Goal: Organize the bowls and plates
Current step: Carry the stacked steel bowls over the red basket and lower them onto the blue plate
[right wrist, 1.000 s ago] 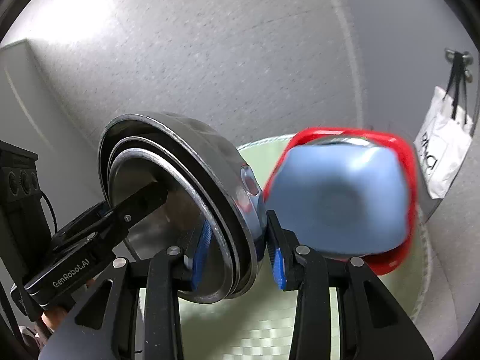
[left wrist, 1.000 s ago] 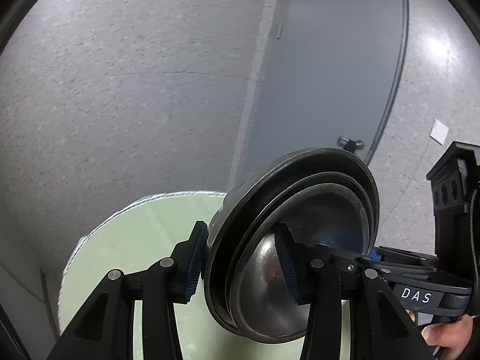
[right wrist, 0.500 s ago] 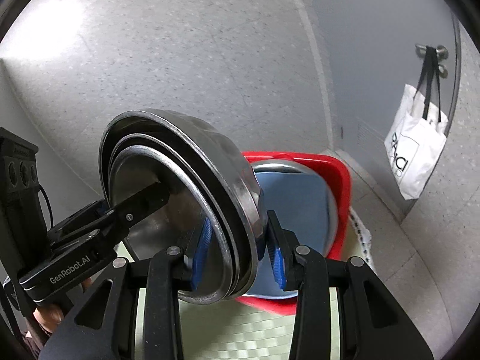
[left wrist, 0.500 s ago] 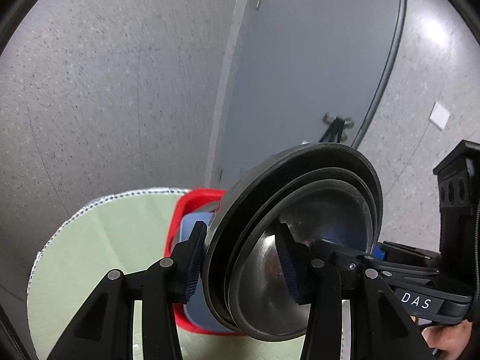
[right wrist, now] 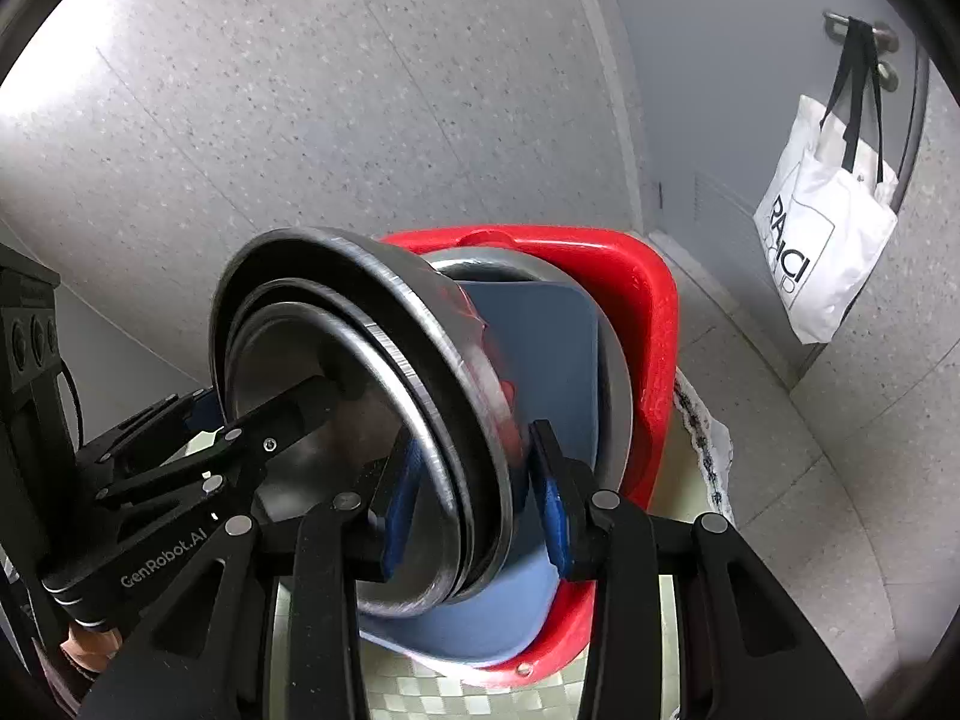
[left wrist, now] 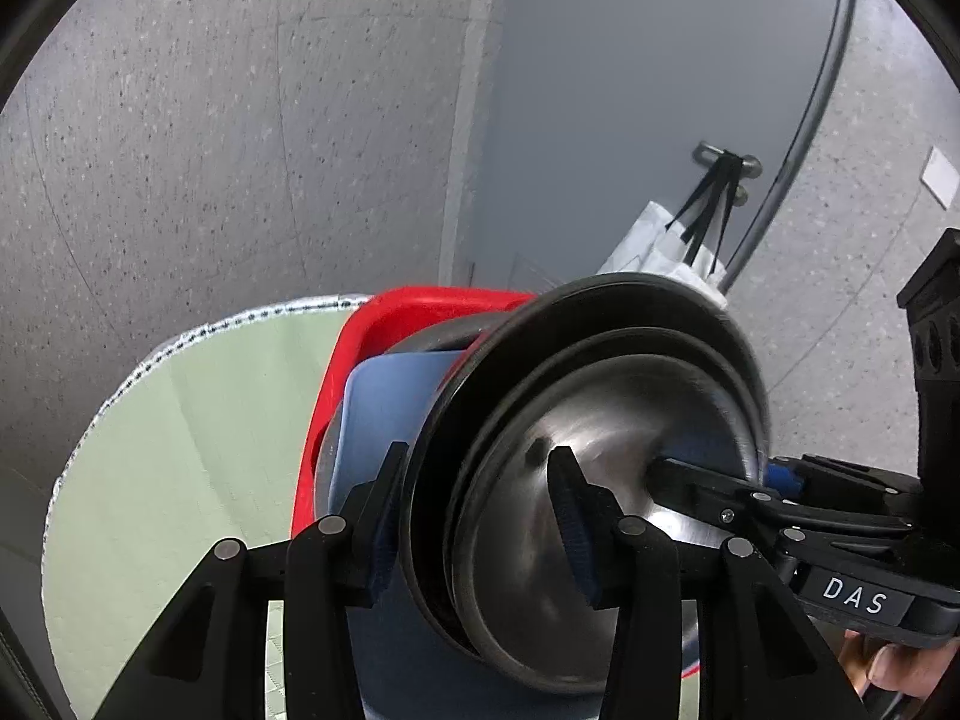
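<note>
A stack of nested steel bowls (left wrist: 600,468) (right wrist: 336,396) is held on edge between both grippers, just above a red basin (left wrist: 384,324) (right wrist: 648,324). My left gripper (left wrist: 480,516) is shut on the stack's rim from one side. My right gripper (right wrist: 474,498) is shut on the rim from the opposite side. Inside the basin a blue square plate (left wrist: 390,402) (right wrist: 552,348) lies on a steel plate or bowl (right wrist: 618,396). The stack hides much of the basin's inside.
The basin stands on a round table with a pale green cloth (left wrist: 198,420) (right wrist: 432,690). A grey wall and a grey door (left wrist: 630,90) are behind. A white tote bag (right wrist: 822,240) hangs from the door handle.
Both grippers have carried the bowl stack toward the red basin and down over it. The basin and blue plate now fill more of both views.
</note>
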